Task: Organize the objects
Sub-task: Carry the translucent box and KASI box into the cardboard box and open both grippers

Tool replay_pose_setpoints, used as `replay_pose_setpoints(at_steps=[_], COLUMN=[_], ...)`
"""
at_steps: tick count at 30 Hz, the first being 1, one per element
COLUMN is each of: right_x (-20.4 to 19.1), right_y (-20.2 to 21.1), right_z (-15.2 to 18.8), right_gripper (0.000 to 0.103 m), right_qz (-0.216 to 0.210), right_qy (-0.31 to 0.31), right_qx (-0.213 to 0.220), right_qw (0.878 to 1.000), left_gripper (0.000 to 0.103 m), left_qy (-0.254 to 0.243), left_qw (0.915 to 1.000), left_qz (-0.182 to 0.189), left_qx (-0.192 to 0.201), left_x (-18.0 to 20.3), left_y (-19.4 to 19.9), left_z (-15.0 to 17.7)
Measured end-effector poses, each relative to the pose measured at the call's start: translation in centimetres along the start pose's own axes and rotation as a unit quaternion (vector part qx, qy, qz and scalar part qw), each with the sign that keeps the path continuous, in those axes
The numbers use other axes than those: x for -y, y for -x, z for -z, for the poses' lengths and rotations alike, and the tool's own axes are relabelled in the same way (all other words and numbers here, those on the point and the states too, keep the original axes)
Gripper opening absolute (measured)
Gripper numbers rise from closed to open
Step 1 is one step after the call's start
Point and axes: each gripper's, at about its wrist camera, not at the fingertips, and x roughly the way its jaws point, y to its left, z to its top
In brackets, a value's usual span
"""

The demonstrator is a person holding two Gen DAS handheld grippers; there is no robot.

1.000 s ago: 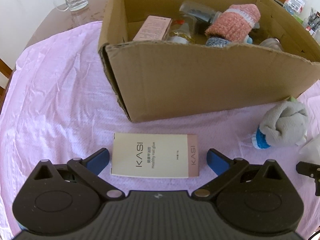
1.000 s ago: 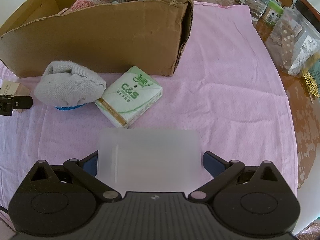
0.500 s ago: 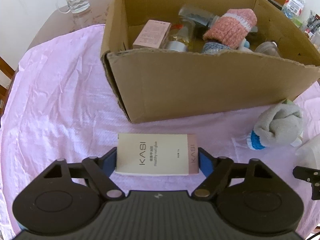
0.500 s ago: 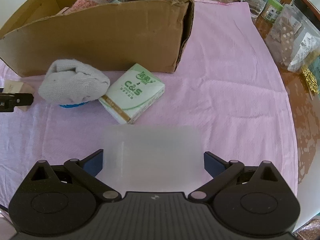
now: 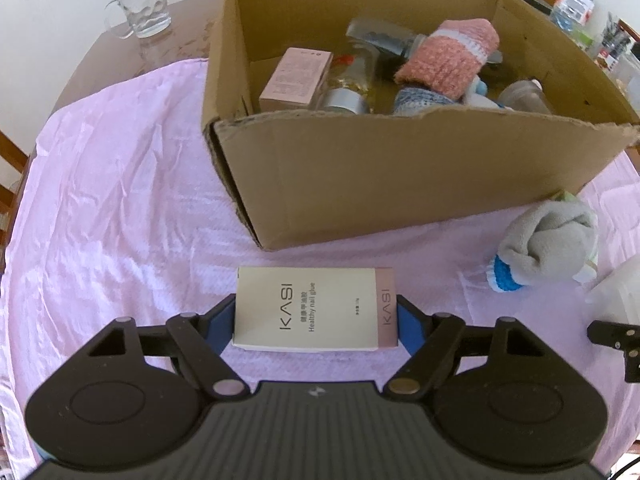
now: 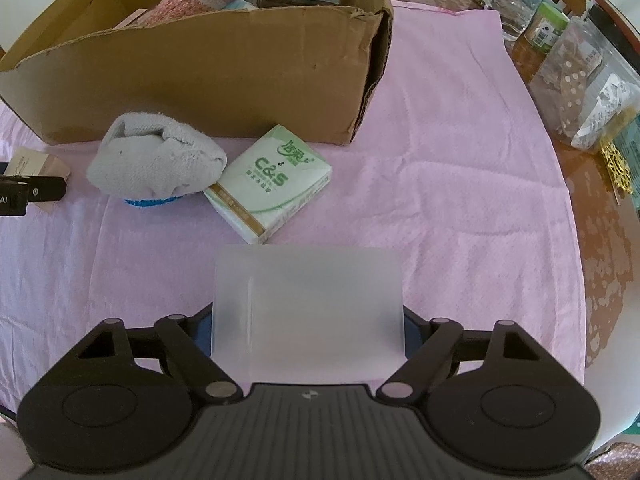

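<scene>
A cream KASI nail glue box (image 5: 314,309) is clamped between the blue pads of my left gripper (image 5: 315,322), held just above the pink cloth in front of the cardboard box (image 5: 400,168). My right gripper (image 6: 307,326) is shut on a frosted translucent plastic box (image 6: 307,304). A rolled grey sock (image 6: 156,160) and a green C&S tissue pack (image 6: 276,180) lie on the cloth by the carton's front wall (image 6: 208,80). Inside the carton I see a pink sock (image 5: 448,58), a pink carton and bottles.
A pink cloth (image 5: 120,200) covers the round table. A glass mug (image 5: 142,6) stands at the far left in the left wrist view. Jars, bottles and plastic bags (image 6: 576,76) crowd the table's right edge in the right wrist view.
My left gripper shut on the KASI box and lifted it a little. My right gripper closed in on the frosted box, and both views rose slightly over the carton.
</scene>
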Motion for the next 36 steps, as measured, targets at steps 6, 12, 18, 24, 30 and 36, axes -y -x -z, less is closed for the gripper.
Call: replay_pose_setpoints(at_steps=[6, 12, 18, 24, 30, 36], right_x=[0.2, 0.1, -0.3, -1.3, -2.1, -2.7], right_y=[1.2, 3.5, 6.2, 8.8, 11.1, 12.4], right_z=[-0.2, -1.1, -2.7, -4.6, -7.1, -9.4], right_gripper=[0.086, 0.086, 0.086, 0.086, 0.086, 0.086], right_qz=[-0.01, -0.032, -0.057, -0.073, -0.087, -0.089], right_qy=[0.021, 0.049, 0.089, 0.127, 0.157, 0.178], right_qx=[0.012, 0.032, 0.05, 0.081, 0.117, 0.142], right_qw=[1.0, 0.998, 0.993, 0.986, 0.977, 0.97], left_gripper=[0.079, 0.079, 0.079, 0.079, 0.079, 0.079], left_qy=[-0.017, -0.04, -0.072, -0.081, -0.082, -0.076], left_qw=[0.9998, 0.9986, 0.9959, 0.9929, 0.9898, 0.9894], left_qz=[0.012, 0.034, 0.054, 0.07, 0.065, 0.055], left_qx=[-0.002, -0.008, 0.007, 0.052, 0.096, 0.111], left_x=[0.1, 0.2, 0.3, 0.5, 0.6, 0.4], left_y=[0.8, 2.8, 6.5, 10.3, 11.9, 11.0], left_z=[0.0, 0.2, -0.4, -2.6, -5.7, -8.1])
